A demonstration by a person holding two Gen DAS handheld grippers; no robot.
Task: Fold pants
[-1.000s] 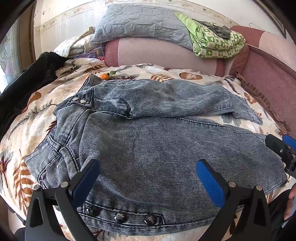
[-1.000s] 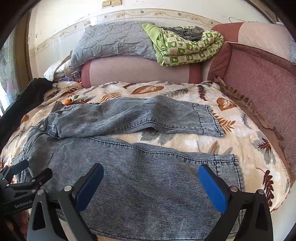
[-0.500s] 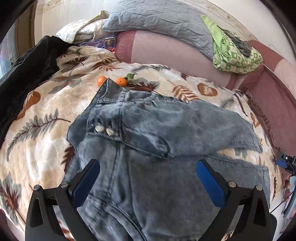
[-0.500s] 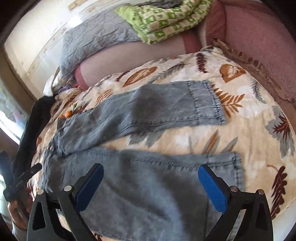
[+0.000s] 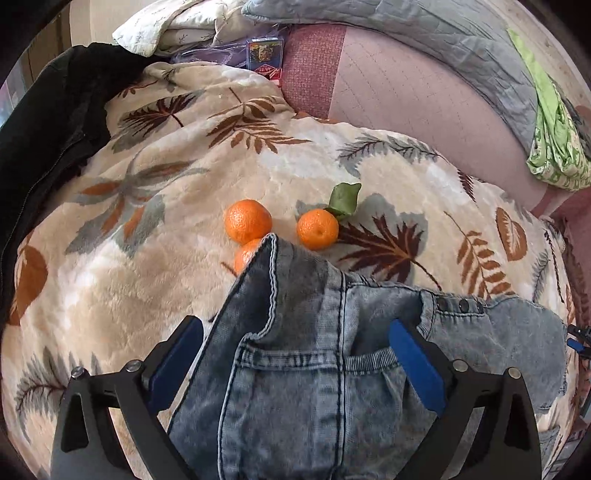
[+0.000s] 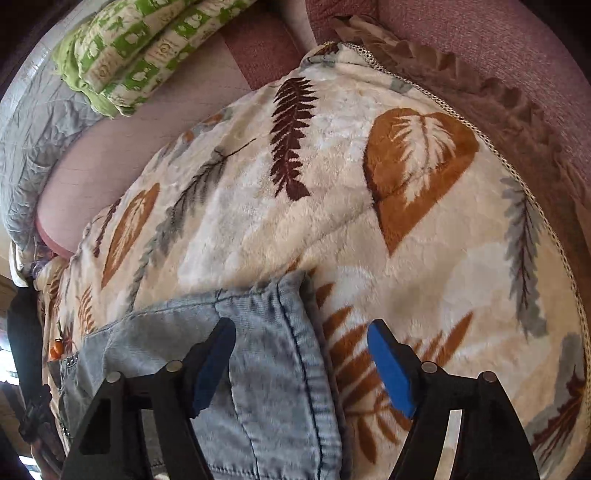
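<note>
Grey-blue denim pants lie spread on a leaf-patterned blanket [image 5: 155,266]. In the left wrist view the waistband corner and a pocket [image 5: 295,369] lie between the fingers of my left gripper [image 5: 295,365]. Its jaws are wide and closing slightly, and the pads do not press the cloth. In the right wrist view the hem of a pant leg [image 6: 284,332] lies under my right gripper [image 6: 301,365]. Those jaws are closing around the hem's edge: the left pad [image 6: 214,365] is over the denim, the right pad [image 6: 388,369] over the blanket. Neither pad pinches the cloth.
Three oranges [image 5: 247,220], one with a leaf, lie just beyond the waistband corner. A black jacket [image 5: 48,122] is at the left. A pink padded back [image 5: 406,103] carries a grey quilt [image 5: 424,33] and a green blanket [image 6: 147,48]. The frilled blanket edge [image 6: 517,122] runs along the right.
Both grippers have swept across the pants to the far side: the left now over the waistband corner by the oranges, the right over the far leg's hem. The right jaws have narrowed.
</note>
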